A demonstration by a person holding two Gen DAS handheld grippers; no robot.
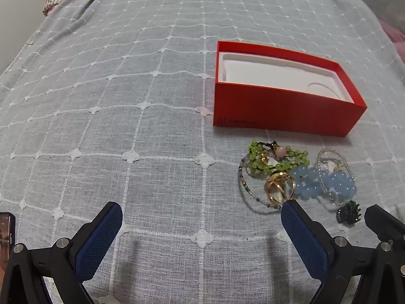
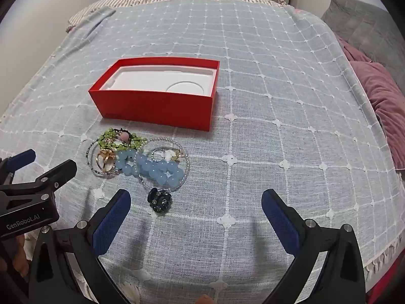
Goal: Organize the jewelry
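Note:
An open red box [image 1: 283, 109] [image 2: 157, 107] with a white insert sits on the bed. In front of it lies a jewelry pile: a green bead bracelet [image 1: 278, 159] [image 2: 119, 136], a gold ring piece [image 1: 279, 185] [image 2: 106, 160], a blue bead bracelet [image 1: 326, 182] [image 2: 154, 168], thin clear bead strands [image 1: 334, 162] [image 2: 169, 155] and a dark hair clip [image 1: 349, 214] [image 2: 160, 200]. My left gripper [image 1: 201, 214] is open and empty, left of the pile. My right gripper [image 2: 196, 200] is open and empty, just right of the clip.
A grey checked blanket [image 1: 126, 101] [image 2: 278, 126] covers the bed. Pink and grey pillows [image 2: 379, 96] lie at the right edge. A phone [image 1: 6, 230] sits at the far left. The left gripper's body [image 2: 27, 192] shows in the right wrist view.

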